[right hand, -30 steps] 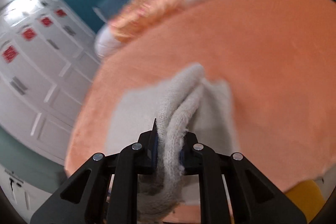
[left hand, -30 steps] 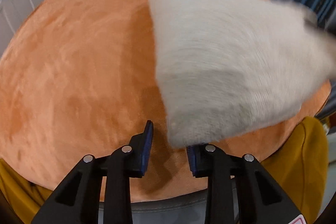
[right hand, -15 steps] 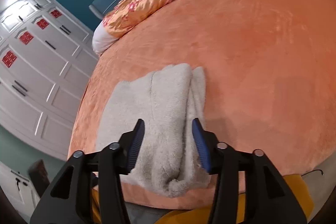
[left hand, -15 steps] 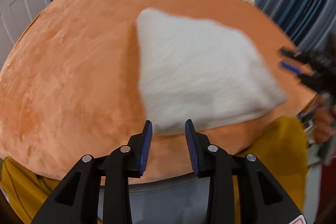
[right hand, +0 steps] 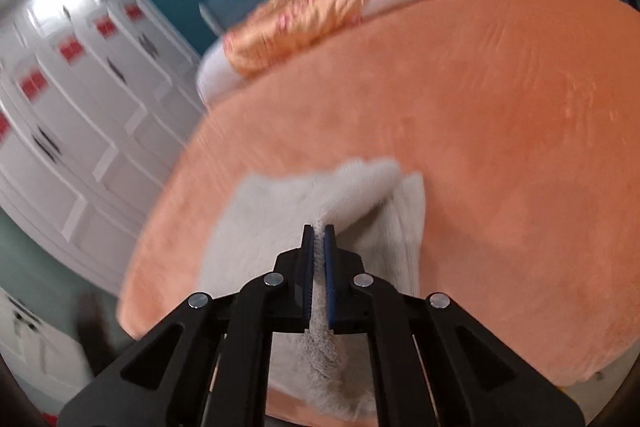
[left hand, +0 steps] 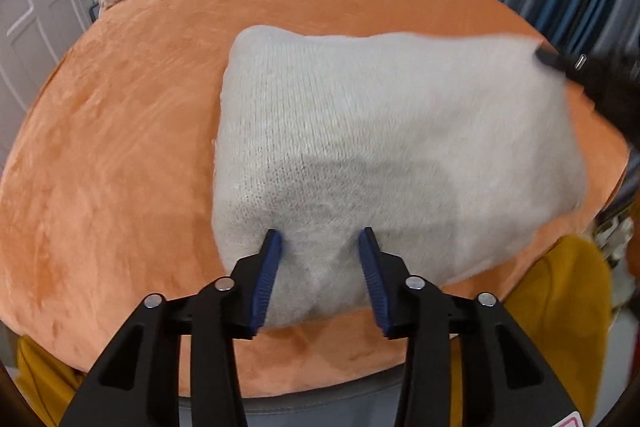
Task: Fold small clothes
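On the near edge of the orange plush blanket (left hand: 120, 147) lies the folded cream knit garment (left hand: 380, 147), close to the person for easy reach. Having just snapped closed, the right gripper (right hand: 319, 239) pinches a raised ridge of the knit between its pads, probably to carry that layer over for the next fold. Just widened, the left gripper (left hand: 320, 247) stands partly open astride the near hem, pads not visibly pressing, seemingly lining up its own grip.

left gripper (left hand: 320, 275) agape, right gripper (right hand: 319, 259) clamped
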A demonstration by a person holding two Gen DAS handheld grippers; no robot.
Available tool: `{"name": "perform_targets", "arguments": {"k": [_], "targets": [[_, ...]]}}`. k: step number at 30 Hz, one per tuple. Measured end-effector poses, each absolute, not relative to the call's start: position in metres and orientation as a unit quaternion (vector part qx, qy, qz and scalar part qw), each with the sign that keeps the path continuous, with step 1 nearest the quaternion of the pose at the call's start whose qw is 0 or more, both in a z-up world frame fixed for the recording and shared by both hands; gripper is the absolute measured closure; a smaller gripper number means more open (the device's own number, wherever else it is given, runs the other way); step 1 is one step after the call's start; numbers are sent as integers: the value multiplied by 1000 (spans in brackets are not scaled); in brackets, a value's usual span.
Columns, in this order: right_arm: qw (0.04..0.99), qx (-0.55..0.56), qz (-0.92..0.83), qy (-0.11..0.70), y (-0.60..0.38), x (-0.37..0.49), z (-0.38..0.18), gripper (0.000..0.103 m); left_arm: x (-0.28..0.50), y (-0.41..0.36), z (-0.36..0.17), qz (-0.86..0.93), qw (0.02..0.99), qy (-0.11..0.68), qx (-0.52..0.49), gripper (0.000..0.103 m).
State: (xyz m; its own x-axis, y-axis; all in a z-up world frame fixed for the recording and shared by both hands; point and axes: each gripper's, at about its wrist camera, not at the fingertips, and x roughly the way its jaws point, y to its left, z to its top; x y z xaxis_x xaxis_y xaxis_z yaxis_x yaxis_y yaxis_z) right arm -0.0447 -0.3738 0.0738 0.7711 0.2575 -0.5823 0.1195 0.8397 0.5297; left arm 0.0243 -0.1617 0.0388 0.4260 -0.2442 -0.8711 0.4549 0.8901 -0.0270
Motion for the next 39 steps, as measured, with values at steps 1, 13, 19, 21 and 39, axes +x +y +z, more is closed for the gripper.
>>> {"name": "perform_targets", "arguments": {"k": [1, 13, 19, 21, 39], "targets": [[892, 282, 29, 352, -379, -41, 62, 100, 23, -163, 37, -207, 838, 493, 113, 65], [861, 322, 38, 391, -384, -81, 41, 85, 19, -169, 25, -191, 838, 489, 148, 66], [852, 301, 45, 426, -354, -102, 20, 59, 18, -168, 25, -191, 841, 487, 137, 66], [849, 294, 33, 438, -350, -98, 9, 61, 18, -168, 25, -192, 841, 486, 138, 66], [834, 267, -37, 482, -356, -94, 3, 91, 16, -171, 24, -185, 841, 488, 140, 63]]}}
